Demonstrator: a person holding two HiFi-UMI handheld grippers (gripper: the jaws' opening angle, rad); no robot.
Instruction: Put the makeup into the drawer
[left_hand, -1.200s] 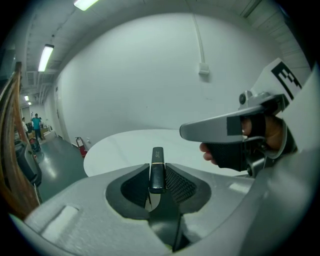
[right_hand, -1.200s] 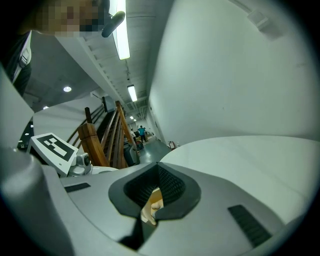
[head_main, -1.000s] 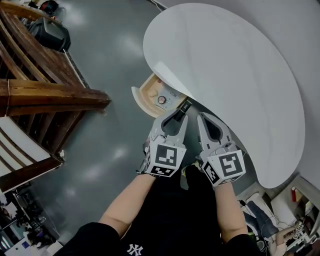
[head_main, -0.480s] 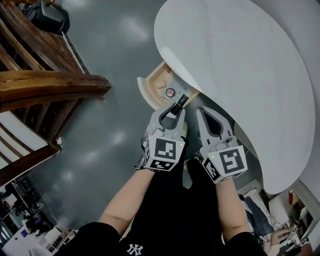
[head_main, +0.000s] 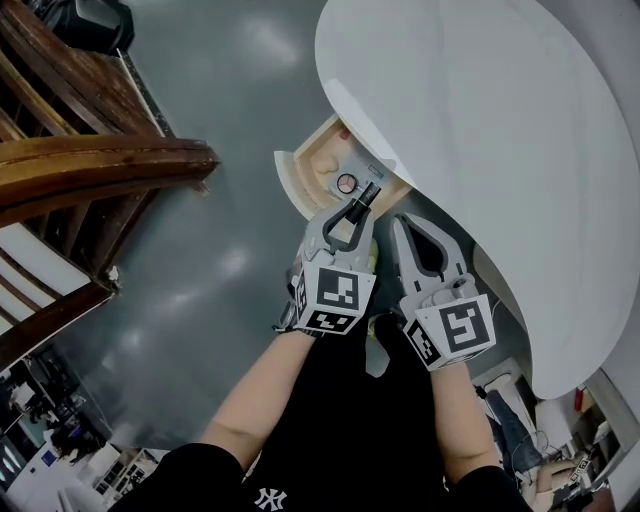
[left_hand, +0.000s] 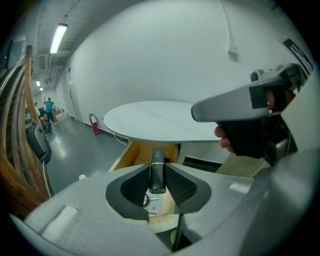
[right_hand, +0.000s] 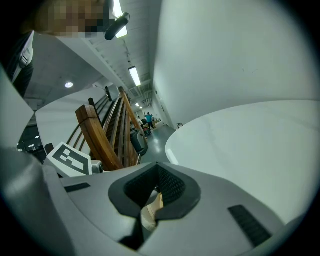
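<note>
My left gripper (head_main: 357, 207) is shut on a slim black makeup tube (head_main: 366, 194), which sticks out past the fingertips over the open wooden drawer (head_main: 298, 172). In the left gripper view the tube (left_hand: 157, 171) stands upright between the jaws, with the drawer (left_hand: 131, 152) beneath the white table (left_hand: 155, 122). A small round compact (head_main: 346, 183) lies inside the drawer. My right gripper (head_main: 404, 223) hovers just right of the left one at the table's edge (head_main: 440, 215), shut and holding nothing. In its own view its jaws (right_hand: 156, 186) meet at the tips.
A dark wooden chair frame (head_main: 95, 165) stands left of the drawer across the grey floor (head_main: 220, 110). The white round tabletop (head_main: 470, 110) overhangs the drawer's back half. A white card (left_hand: 152, 205) lies in the drawer.
Both grippers have sunk and moved toward the drawer. The black tube's tip, earlier short of the drawer, now reaches over its inside beside the round compact.
</note>
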